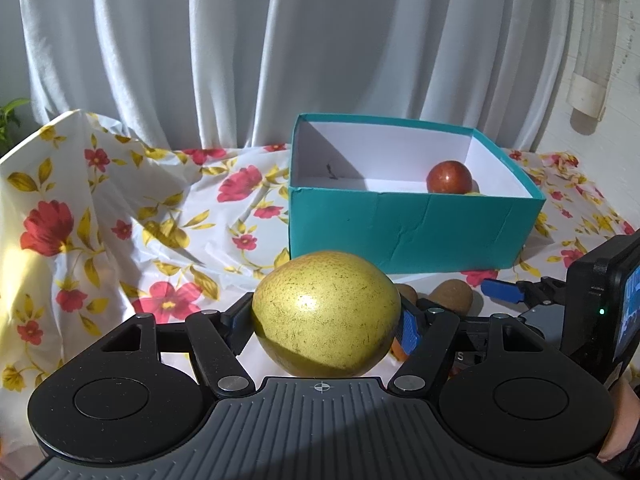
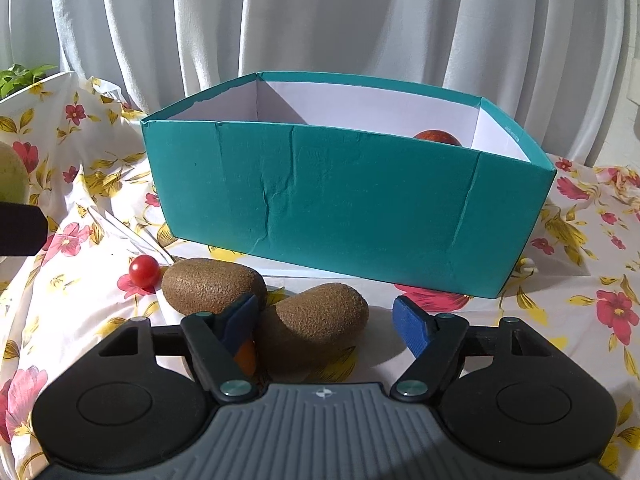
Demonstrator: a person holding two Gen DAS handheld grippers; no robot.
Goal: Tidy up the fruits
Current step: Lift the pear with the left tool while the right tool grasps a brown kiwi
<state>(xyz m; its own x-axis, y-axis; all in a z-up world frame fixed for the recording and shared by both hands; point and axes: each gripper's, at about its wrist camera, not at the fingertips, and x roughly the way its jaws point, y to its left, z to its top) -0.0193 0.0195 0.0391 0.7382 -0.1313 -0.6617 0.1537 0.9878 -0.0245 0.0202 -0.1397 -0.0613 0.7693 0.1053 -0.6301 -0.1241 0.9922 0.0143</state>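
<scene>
The left claw (image 1: 326, 320) gripped a yellow-green pear (image 1: 326, 314); beyond it, a teal box (image 1: 400, 232) held a red fruit (image 1: 449, 177).

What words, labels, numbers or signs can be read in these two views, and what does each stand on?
"S": a single pale letter on the right gripper's black body, seen in the left wrist view.
Small white print on the teal box's right inner rim, right wrist view: too small to read.
Lit screen at the left wrist view's right edge: blurred, unreadable.

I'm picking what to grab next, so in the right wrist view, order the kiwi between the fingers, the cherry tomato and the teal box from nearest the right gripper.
1. Kiwi, between the right gripper fingers.
2. Cherry tomato, far left.
3. Teal box, behind.
</scene>
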